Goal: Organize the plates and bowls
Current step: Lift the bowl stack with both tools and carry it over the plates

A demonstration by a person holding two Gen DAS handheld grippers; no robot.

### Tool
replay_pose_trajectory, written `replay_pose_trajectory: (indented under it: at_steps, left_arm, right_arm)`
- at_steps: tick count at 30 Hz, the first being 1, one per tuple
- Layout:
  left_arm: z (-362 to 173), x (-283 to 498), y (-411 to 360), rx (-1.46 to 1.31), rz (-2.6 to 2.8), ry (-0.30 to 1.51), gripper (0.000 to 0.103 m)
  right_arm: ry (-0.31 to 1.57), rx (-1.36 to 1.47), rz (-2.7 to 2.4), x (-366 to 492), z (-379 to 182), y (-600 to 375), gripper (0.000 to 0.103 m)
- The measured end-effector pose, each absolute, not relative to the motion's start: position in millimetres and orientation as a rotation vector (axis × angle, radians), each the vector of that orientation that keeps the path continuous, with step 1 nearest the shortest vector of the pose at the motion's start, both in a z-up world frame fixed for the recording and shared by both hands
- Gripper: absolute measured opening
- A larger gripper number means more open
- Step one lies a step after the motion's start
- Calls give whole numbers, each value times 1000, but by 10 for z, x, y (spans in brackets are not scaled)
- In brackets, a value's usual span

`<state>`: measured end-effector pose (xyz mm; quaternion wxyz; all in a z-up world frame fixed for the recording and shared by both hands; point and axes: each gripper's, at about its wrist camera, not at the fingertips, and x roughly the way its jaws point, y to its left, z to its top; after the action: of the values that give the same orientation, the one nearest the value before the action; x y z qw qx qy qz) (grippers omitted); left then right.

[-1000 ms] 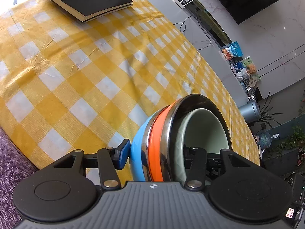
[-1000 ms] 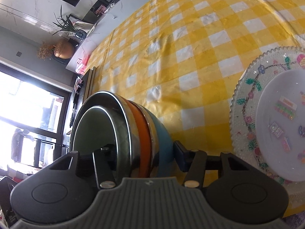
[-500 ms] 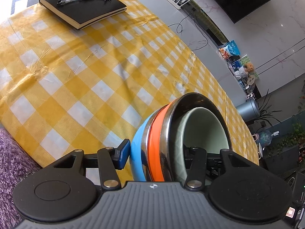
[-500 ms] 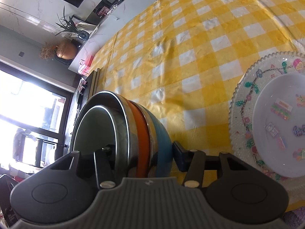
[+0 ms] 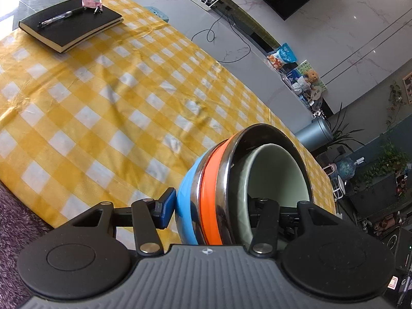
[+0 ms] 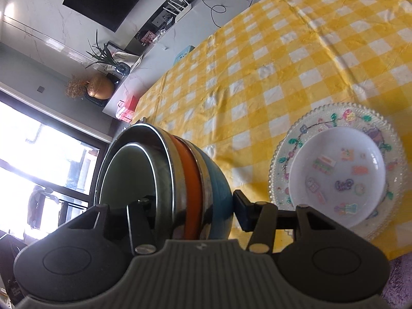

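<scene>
A nested stack of bowls [image 5: 209,193] hangs tilted on its side above the yellow checked table: blue outside, then orange, a steel rim, and a pale green bowl [image 5: 278,175] innermost. My left gripper [image 5: 212,206] is shut on the stack's wall, one pad on the blue outside and the other finger inside the green bowl. My right gripper [image 6: 191,209] clamps the same stack [image 6: 216,198] from the opposite side in the same way. On the table at the right, a white deep plate [image 6: 337,175] with coloured stickers lies on a beaded glass plate [image 6: 283,154].
A black notebook [image 5: 69,28] with a pen on it lies at the table's far left corner. The yellow checked tablecloth [image 5: 103,108] has creases. Purple fuzzy fabric [image 5: 15,211] borders the near table edge. A TV cabinet and plants stand beyond the table.
Both grippers have risen with the bowl stack, and the table has dropped away in both views. More of the room shows now. The grip on the stack looks unchanged.
</scene>
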<state>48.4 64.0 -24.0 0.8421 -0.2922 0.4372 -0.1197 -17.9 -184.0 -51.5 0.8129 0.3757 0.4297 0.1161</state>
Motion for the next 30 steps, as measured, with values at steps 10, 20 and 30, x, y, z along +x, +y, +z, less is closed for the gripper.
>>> replay_pose_trajectory:
  at_steps: [10, 20, 30]
  left_arm:
    - [-281, 504, 59, -581, -356, 967, 56]
    - [-505, 673, -291, -579, -402, 1020, 56]
    - [-656, 765, -375, -585, -396, 1067, 56]
  right_arm:
    - [872, 836, 172, -437, -502, -2437, 51]
    - [868, 867, 83, -440, -679, -2781, 51]
    - [905, 877, 45, -335, -832, -2837, 51]
